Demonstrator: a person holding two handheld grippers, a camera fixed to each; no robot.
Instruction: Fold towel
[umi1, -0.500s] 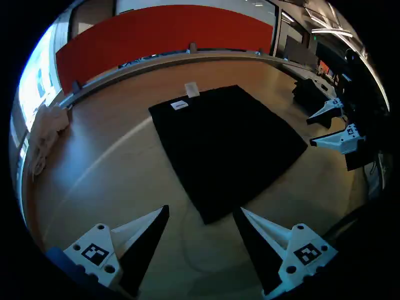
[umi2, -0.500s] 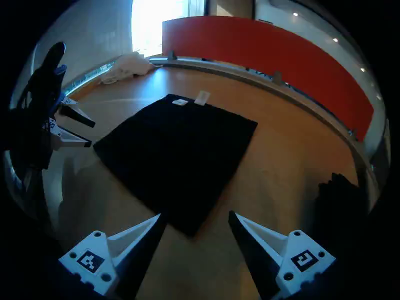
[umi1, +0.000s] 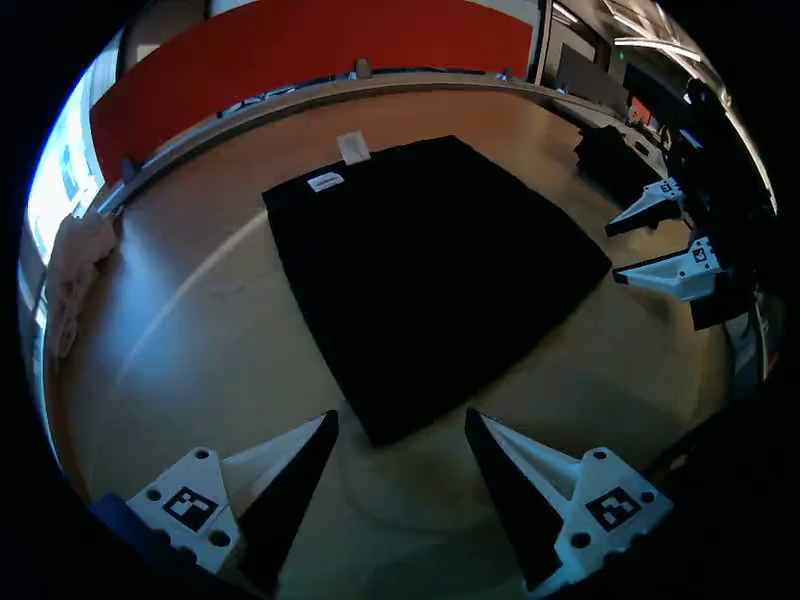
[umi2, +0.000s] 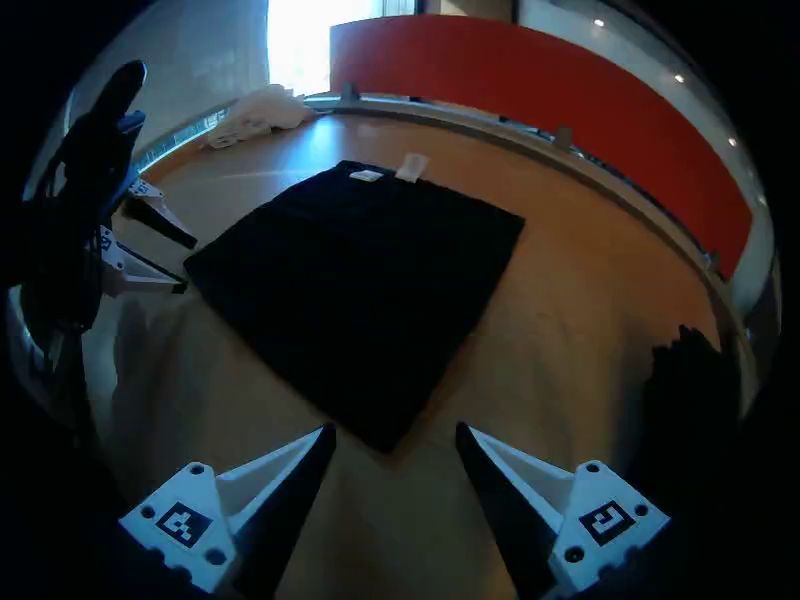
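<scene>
Left gripper (umi1: 400, 415) spread, empty; right gripper (umi2: 395, 428) likewise. Just ahead of each lies a near corner of the flat black cloth towel (umi1: 430, 270), on the wooden bench (umi1: 200, 330). Probably soft, light, limp: pinch those corners.

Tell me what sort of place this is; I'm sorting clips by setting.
Probably an office or lab: a long wooden table with a red divider panel along its far edge, and strip lights overhead.
</scene>
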